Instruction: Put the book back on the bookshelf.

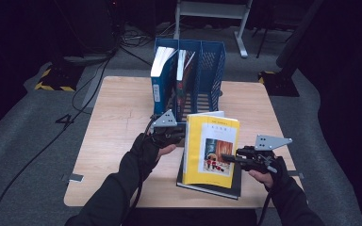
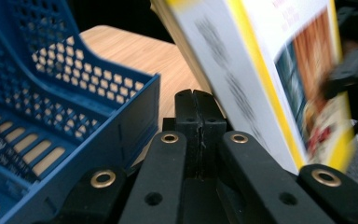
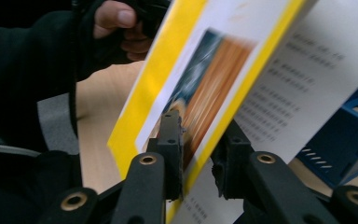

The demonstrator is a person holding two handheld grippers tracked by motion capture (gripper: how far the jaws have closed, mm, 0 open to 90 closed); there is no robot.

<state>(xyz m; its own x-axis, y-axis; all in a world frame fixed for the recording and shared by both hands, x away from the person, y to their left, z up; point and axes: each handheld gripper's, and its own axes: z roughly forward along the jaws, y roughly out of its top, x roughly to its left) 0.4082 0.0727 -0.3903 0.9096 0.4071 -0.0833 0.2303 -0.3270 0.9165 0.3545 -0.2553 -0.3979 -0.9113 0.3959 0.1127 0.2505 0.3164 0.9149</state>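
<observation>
Yellow is the cover of the book (image 1: pixel 211 150) that stands nearly upright at lower centre of the high view, its bottom edge resting on a dark book (image 1: pixel 212 187) that lies flat on the wooden table (image 1: pixel 118 141). The right hand-held gripper (image 1: pixel 233 157) is clamped on the yellow book's cover edge; in the right gripper view one jaw presses the front of the cover and the other sits behind it. The left hand-held gripper (image 1: pixel 176 136) rests against the book's spine side, and in the left gripper view its jaws are pressed together on nothing, just beside the spine. Behind, at upper centre of the frame, the blue file rack (image 1: pixel 207 70) already holds two books in its left slots, while its right slots look free. As a judgement, the work is about halfway: the yellow book is raised but not yet carried to the rack, and the dark book beneath it remains on the table.
</observation>
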